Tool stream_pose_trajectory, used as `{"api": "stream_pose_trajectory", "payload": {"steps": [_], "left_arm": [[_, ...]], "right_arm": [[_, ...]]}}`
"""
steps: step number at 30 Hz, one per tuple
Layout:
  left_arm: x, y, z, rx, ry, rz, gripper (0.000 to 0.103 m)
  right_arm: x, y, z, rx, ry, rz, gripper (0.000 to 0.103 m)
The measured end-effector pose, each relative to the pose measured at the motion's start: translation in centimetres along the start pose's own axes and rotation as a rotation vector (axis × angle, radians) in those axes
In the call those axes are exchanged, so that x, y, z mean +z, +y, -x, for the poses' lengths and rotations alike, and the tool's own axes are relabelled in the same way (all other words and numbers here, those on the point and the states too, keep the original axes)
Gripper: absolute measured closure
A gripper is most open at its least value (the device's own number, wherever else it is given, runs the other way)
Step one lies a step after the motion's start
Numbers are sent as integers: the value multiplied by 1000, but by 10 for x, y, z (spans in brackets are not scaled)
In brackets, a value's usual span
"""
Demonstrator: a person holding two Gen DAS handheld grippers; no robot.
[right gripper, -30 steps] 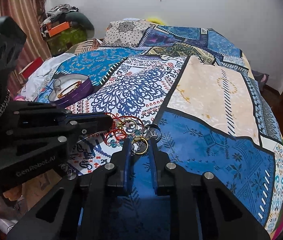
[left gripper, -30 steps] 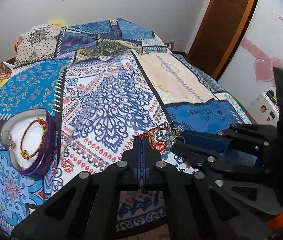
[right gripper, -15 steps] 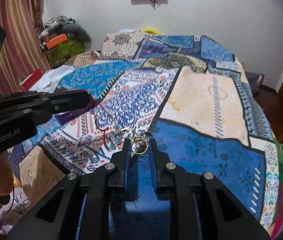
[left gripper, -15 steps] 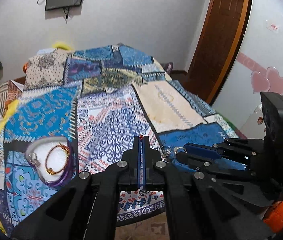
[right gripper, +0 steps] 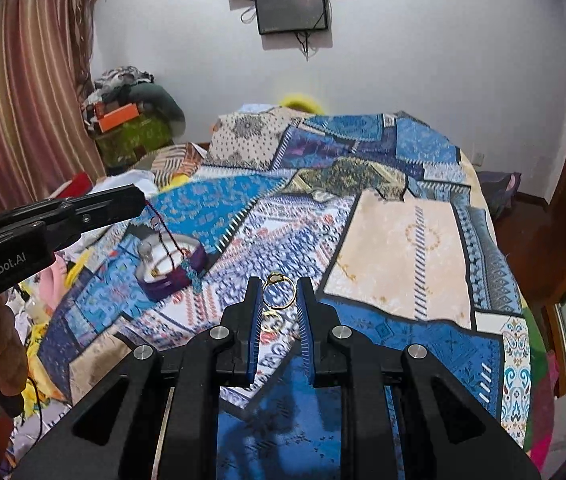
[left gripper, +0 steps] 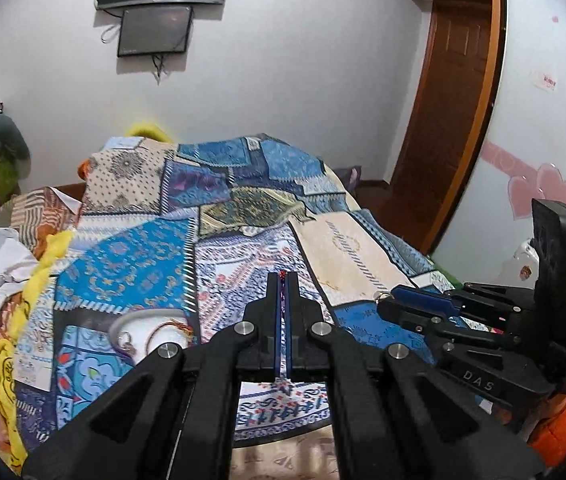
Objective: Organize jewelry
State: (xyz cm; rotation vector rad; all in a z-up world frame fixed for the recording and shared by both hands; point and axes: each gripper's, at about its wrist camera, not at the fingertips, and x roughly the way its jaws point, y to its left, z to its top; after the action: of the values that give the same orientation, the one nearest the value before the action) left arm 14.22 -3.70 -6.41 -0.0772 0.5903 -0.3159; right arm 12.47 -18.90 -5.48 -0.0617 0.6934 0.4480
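Observation:
My left gripper [left gripper: 282, 276] is shut on a red cord bracelet [right gripper: 165, 236], held high above the bed; its blue beaded end [right gripper: 193, 276] hangs down near a purple jewelry box [right gripper: 171, 266] with a white lining. The box [left gripper: 151, 334] also shows in the left wrist view, holding an orange beaded bracelet [left gripper: 177, 326]. My right gripper [right gripper: 279, 294] is shut on a gold ring [right gripper: 279, 290], lifted above the bed. A second gold ring [right gripper: 273, 320] lies on the bedcover below it. The right gripper [left gripper: 397, 300] shows at the right of the left wrist view.
A patterned blue patchwork bedcover [right gripper: 403, 240] covers the bed. Clothes and yellow cloth [left gripper: 7, 304] are piled at the left edge. A wooden door [left gripper: 455, 120] stands to the right, and a striped curtain [right gripper: 31, 92] hangs at the left.
Both grippers have risen well above the bed. The left has lifted the red cord bracelet off the pile; the right has lifted the gold ring.

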Motion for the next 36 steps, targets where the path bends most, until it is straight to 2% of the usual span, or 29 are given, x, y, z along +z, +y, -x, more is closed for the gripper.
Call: {"api": "stream_pose_trajectory", "payload": {"steps": [10, 19, 26, 36], "left_arm": [[4, 32, 25, 74, -51, 30, 103], [5, 70, 38, 126, -86, 68, 103], [3, 97, 36, 155, -96, 107, 103], [1, 125, 13, 140, -72, 154, 103]], "right_arm": [[18, 27, 2, 53, -52, 14, 88], [33, 59, -14, 101, -66, 50, 88], [40, 79, -35, 138, -43, 77, 88], [45, 102, -78, 158, 28, 143, 88]]}}
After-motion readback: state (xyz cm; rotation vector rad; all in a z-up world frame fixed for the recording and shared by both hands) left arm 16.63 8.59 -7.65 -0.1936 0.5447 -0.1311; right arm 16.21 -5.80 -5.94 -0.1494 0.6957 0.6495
